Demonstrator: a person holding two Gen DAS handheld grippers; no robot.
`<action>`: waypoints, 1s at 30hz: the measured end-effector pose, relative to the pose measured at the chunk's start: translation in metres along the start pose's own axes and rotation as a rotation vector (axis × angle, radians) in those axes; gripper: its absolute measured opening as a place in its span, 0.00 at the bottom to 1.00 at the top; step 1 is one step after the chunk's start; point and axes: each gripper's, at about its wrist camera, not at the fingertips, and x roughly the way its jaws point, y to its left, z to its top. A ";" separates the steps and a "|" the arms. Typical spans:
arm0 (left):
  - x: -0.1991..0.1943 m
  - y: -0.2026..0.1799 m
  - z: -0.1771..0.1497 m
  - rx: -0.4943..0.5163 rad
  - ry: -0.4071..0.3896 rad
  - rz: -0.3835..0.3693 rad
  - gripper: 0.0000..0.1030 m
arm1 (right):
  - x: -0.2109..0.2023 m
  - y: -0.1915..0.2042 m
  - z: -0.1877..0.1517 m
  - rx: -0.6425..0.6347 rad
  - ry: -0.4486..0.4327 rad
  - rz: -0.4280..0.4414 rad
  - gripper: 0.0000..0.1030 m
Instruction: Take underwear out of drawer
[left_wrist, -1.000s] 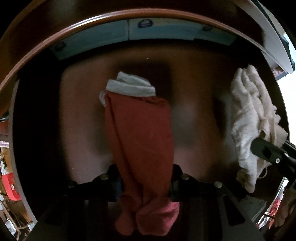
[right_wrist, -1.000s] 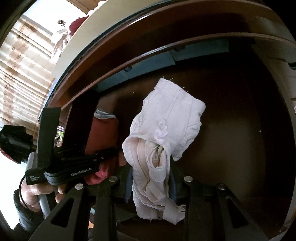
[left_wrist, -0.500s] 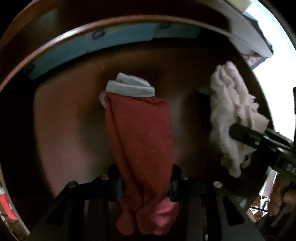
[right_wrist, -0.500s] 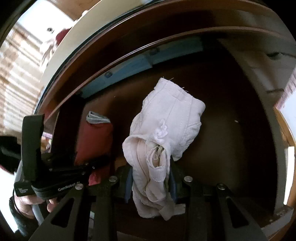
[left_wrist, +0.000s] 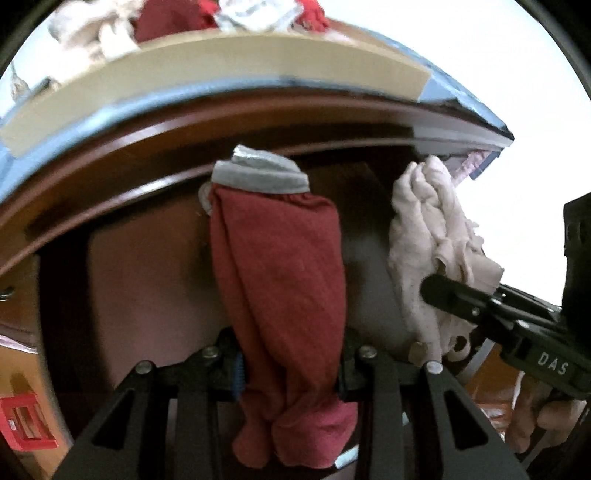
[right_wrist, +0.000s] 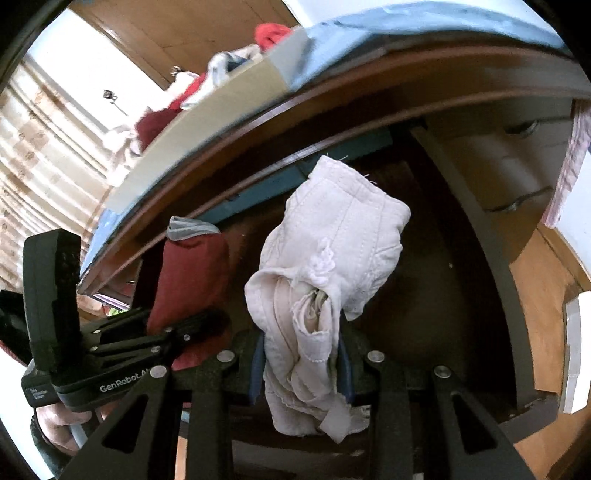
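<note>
My left gripper (left_wrist: 290, 363) is shut on red underwear with a grey waistband (left_wrist: 277, 266), held up in front of the open dark wooden drawer (left_wrist: 147, 266). My right gripper (right_wrist: 301, 363) is shut on pale pink-white underwear (right_wrist: 332, 258), also lifted above the drawer (right_wrist: 424, 295). In the left wrist view the pale underwear (left_wrist: 428, 240) hangs to the right in the other gripper (left_wrist: 480, 306). In the right wrist view the red underwear (right_wrist: 192, 273) and the left gripper (right_wrist: 122, 350) are at the left.
A cardboard box (left_wrist: 207, 66) with more red and white clothes (left_wrist: 166, 18) stands on the blue-covered top above the drawer. It also shows in the right wrist view (right_wrist: 207, 122). A red object (left_wrist: 22, 421) lies at lower left. Wooden floor (right_wrist: 543, 280) is at right.
Both grippers have risen and pulled back from the drawer with their underwear. The cabinet top and the box of clothes have come into view.
</note>
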 end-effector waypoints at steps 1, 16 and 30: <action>0.001 0.001 0.001 -0.002 -0.008 0.009 0.33 | -0.003 0.003 0.001 -0.010 -0.008 0.000 0.34; -0.037 0.007 -0.013 -0.073 -0.112 0.006 0.33 | -0.029 0.032 -0.009 -0.079 -0.064 0.012 0.34; -0.075 0.020 -0.028 -0.113 -0.186 0.001 0.33 | -0.052 0.044 -0.017 -0.100 -0.096 0.038 0.34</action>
